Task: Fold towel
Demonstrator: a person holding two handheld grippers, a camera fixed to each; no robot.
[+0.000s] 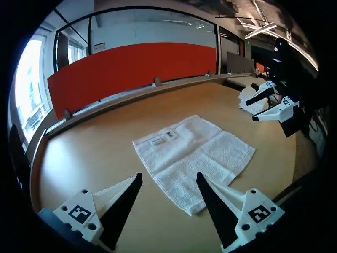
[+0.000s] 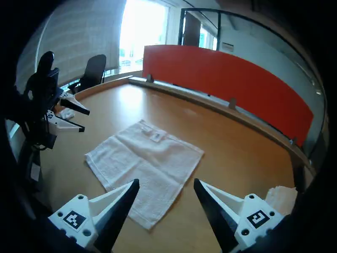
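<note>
A white towel lies flat on the wooden table, with a small label near its far edge. My left gripper hovers open over the towel's near corner, nothing between its fingers. Across the table the right gripper is open too. In the right gripper view the same towel lies just ahead of my right gripper, which is open and empty above the towel's near corner. The left gripper stands open at the left, beyond the towel.
A red partition runs along the table's far edge. A stack of white cloths sits near the right gripper, seen also as a white stack at the table edge. A dark office chair stands by the window.
</note>
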